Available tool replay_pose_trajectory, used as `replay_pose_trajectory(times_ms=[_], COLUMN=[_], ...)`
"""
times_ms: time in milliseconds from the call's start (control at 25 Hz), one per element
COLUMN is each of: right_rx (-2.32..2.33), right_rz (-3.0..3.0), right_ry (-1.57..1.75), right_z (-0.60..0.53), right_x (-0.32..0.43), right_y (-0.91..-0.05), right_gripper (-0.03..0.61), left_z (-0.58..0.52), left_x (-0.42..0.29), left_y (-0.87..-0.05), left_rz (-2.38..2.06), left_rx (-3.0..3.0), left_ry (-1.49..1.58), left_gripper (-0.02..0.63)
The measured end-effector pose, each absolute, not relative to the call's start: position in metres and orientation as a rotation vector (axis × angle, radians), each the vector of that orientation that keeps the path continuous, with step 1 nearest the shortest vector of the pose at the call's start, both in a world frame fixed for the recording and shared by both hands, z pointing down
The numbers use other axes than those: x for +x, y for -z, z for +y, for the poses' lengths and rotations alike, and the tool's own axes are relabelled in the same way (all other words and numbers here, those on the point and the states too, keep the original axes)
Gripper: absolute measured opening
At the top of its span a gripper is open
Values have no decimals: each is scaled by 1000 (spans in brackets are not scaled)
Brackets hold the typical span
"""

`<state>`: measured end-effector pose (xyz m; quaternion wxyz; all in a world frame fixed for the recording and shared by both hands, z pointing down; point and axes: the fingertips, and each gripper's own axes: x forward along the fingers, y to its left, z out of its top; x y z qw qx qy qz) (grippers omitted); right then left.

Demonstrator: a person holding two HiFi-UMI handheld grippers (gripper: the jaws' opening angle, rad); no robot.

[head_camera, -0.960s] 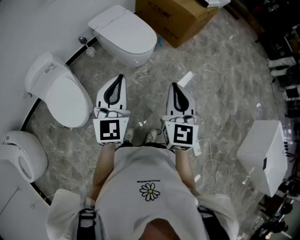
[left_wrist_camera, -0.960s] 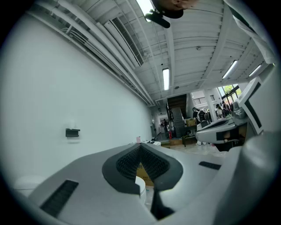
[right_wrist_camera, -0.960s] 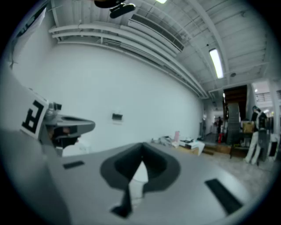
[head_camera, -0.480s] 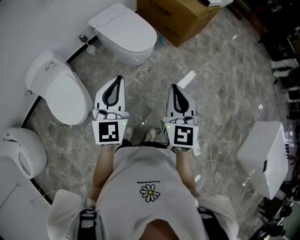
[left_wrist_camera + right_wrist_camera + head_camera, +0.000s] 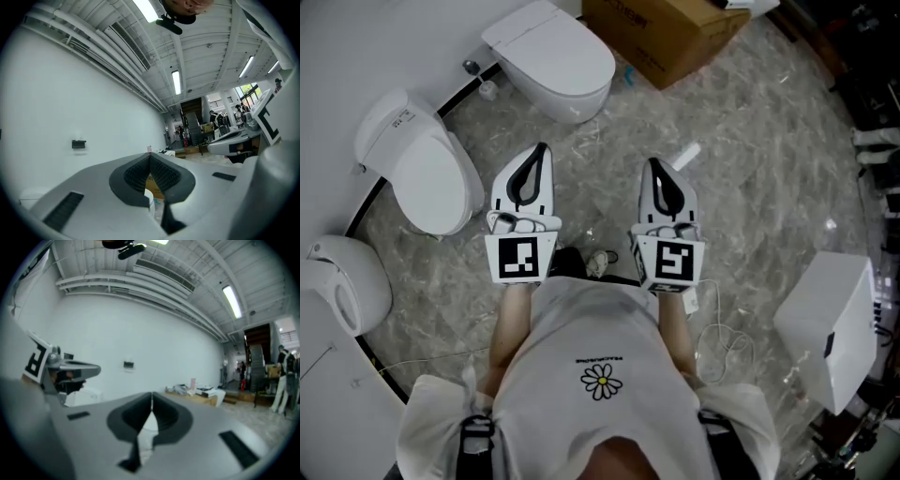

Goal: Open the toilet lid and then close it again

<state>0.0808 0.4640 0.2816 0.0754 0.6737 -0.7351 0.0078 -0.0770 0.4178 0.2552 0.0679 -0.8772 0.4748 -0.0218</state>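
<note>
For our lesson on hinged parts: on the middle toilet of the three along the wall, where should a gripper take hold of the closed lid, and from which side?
Grip the lid at its rounded front lip, the end farthest from the wall, coming from the open floor. It seems hinged at the wall end, so the front likely lifts most easily.

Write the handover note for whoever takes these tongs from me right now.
Left tongs: shut, empty, held level.
Right tongs: shut, empty, beside it.
First toilet ahead by the cardboard box, second toilet to its left, both lids down; third toilet at the left edge.
Done: nothing visible, no lid touched.
Left: raise a lid, then lower it.
</note>
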Motion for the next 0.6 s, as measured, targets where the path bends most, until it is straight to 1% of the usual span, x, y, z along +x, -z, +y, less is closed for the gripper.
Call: replay_pose_trajectory(times_ms=[120,360,600], right_rx=[2013,2005,1993], right_rz=[-2251,-2296,-2291], right_ry=[-46,20,61], right_z=[467,450,407], right_x=[83,84,87], right_y=[-284,-277,-278], right_gripper=[31,31,31], left_z=[421,402,357], left_x=[-80,-87,-81], left_y=[-257,-252,-252], left_rz=[1475,1501,1509], left_rx=[-2632,-2575,-2588], left_ry=[72,15,-92], left_gripper=[20,20,20])
